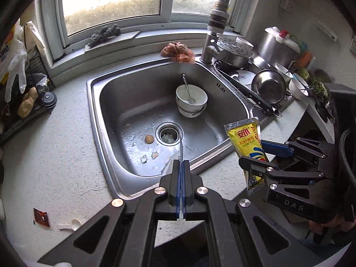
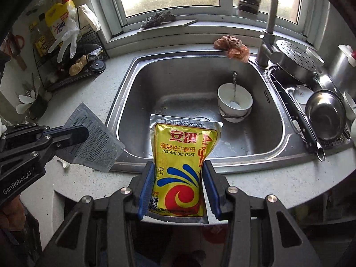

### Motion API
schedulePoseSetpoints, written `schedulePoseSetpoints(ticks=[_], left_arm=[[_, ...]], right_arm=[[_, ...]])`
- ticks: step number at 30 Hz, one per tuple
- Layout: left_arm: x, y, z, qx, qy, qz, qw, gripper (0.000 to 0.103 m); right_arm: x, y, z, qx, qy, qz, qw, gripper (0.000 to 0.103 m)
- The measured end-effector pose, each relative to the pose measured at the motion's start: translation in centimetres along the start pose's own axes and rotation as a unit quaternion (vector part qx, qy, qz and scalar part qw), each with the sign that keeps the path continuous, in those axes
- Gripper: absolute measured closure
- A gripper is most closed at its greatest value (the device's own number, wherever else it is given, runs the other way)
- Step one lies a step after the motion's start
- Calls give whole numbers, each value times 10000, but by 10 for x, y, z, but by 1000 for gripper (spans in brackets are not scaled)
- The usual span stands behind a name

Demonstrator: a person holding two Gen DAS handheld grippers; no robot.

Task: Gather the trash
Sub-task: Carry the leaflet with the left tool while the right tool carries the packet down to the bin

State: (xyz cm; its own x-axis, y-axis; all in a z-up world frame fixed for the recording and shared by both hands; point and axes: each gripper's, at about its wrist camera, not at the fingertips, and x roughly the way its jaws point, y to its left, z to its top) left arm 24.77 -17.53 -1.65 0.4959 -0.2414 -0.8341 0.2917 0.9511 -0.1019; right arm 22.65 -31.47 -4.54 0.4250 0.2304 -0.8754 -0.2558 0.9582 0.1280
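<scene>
My right gripper [image 2: 179,173] is shut on a yellow instant dry yeast packet [image 2: 178,162], held upright above the counter's front edge before the sink; the same packet [image 1: 247,146] and gripper [image 1: 255,155] show at the right of the left wrist view. My left gripper [image 1: 182,163] is shut on a thin silver sachet [image 2: 93,142], seen edge-on in its own view [image 1: 181,149]. A red sauce sachet [image 1: 41,217] and a white plastic scoop [image 1: 70,224] lie on the counter at lower left.
The steel sink [image 1: 106,102] holds stacked white bowls [image 1: 191,102] with a spoon, and eggshell bits [image 1: 149,139] by the drain. A crumpled orange cloth [image 1: 178,52] sits behind it. A dish rack with pots and a knife [image 1: 251,93] is right; a wire rack [image 1: 29,84] left.
</scene>
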Motion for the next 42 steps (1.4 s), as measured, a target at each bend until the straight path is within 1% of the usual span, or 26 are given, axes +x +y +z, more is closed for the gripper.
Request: schedulePoseSetpoints(ticks=[5,11,17,21,26,28,30,35,38,42], left_arm=[[1,-63,-18,295,38,-161,9994,103],[3,-128,-47,569,81,-272,9980,103],[21,-178,-74,848,354,-457,9947,103],[43,-205,-90,1162,656,-574,9894,103],[85,-228,-108,1485,1029,-719,9809,103],[109,-233,-115,1568,1219,-769,9770,103],[133,-236,-126,1643,1330,-850,9737,103],[206,-239,-157,1756,1607,-879,9673,103],[250,-237,-176,1773,1645,-924,9659,103],[313,-235,-205,1922,1789,-893,9608,103]], right_arm=[[-32,-40,-45,296,-73,-220,9993,62],[-66,-80,-104,558,-88,-380,9977,62],[-81,-109,-151,910,28,-518,9945,62],[-79,-127,-179,1237,112,-629,9903,62],[-58,-148,-211,1689,348,-696,9826,62],[-47,-155,-221,1836,430,-706,9795,62],[-34,-163,-232,1946,475,-707,9772,62],[20,-186,-258,2119,577,-796,9723,62],[59,-199,-278,2241,674,-806,9689,62],[112,-215,-307,2365,837,-789,9648,62]])
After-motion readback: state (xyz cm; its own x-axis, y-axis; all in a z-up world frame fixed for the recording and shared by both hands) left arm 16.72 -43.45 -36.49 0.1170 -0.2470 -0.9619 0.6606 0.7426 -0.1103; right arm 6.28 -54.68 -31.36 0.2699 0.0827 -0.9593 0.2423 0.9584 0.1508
